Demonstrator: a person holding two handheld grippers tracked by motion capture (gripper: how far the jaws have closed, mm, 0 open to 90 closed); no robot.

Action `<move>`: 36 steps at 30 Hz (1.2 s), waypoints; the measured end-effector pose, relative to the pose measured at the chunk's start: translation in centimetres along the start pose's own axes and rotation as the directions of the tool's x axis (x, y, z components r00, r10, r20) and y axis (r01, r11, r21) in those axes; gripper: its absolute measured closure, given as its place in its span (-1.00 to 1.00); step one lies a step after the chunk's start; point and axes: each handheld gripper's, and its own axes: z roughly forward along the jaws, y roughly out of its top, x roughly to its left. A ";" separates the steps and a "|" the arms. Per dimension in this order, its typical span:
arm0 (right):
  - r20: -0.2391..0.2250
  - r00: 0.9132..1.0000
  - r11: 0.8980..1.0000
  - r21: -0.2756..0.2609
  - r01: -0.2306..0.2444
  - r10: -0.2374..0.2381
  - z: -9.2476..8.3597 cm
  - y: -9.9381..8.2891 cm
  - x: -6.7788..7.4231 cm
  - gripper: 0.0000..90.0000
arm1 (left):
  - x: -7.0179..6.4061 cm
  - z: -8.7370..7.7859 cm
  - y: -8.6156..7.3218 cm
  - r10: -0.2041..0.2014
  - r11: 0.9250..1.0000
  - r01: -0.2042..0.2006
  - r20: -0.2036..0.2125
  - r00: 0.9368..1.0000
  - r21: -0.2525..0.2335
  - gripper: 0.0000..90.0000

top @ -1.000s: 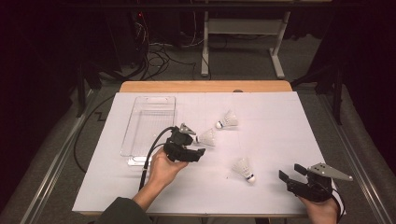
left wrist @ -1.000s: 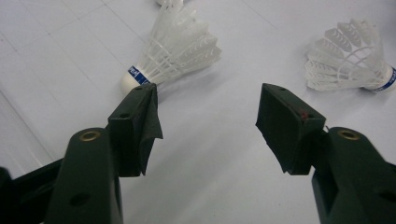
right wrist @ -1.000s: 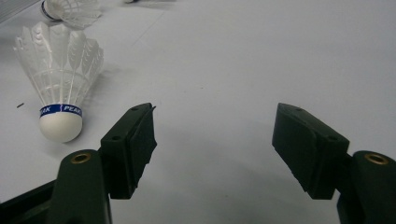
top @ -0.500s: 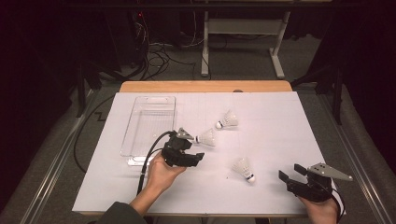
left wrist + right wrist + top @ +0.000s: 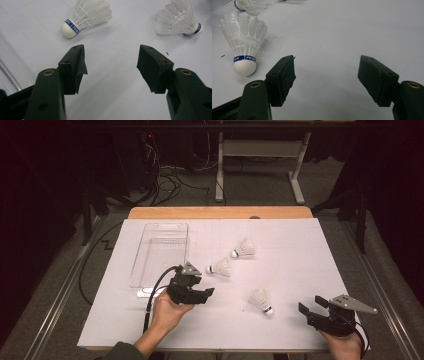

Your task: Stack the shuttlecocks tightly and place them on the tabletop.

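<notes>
1. Three shuttlecocks lie on the white table (image 5: 300, 245), and a clear plastic tray (image 5: 161, 251) sits at the far left of it; the work looks like moving them into that tray.
2. The left gripper (image 5: 202, 292) is nearest the middle shuttlecock (image 5: 220, 267), which lies just beyond and a little to the right of its tips as the high view shows it. In the left gripper view the same shuttlecock (image 5: 86, 16) appears ahead and left of the jaw gap, not centred in it.
3. Its long axis runs roughly across the table, white cork end toward the tray and feathers pointing away (the blue band marks the cork).
4. The left jaws stand wide apart with nothing between them; bare table shows through the gap.
5. The right gripper (image 5: 314, 309) rests near the front right corner, jaws also spread and empty. The nearest shuttlecock (image 5: 261, 300) lies just to its left, cork toward the front edge; in the right gripper view it (image 5: 244, 45) stands off to the left of the gap.
6. The third shuttlecock (image 5: 243, 249) lies farther back, well apart from both grippers.
7. My reading: the left gripper is better placed for the middle one, and needs to swing left to straddle it near the cork.
</notes>
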 end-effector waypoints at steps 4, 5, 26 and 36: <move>0.000 1.000 1.000 0.000 0.000 0.000 0.0 0.0 0.0 -0.32 | 0.0 -0.3 -0.5 -0.001 1.000 0.001 -0.002 1.000 -0.002 -0.12; 0.001 1.000 1.000 0.000 0.000 0.000 0.0 0.0 0.0 -0.32 | 0.0 -0.5 -0.7 -0.003 1.000 0.003 -0.001 1.000 -0.003 -0.12; 0.002 1.000 1.000 0.001 -0.001 0.001 0.0 0.0 0.0 -0.32 | 0.3 -1.5 -3.6 -0.034 0.999 0.034 -0.007 0.999 -0.027 -0.11; 0.003 1.000 1.000 0.002 0.001 -0.001 0.0 0.0 0.0 -0.32 | 0.6 -2.2 -5.0 -0.050 0.998 0.049 -0.010 0.999 -0.025 -0.12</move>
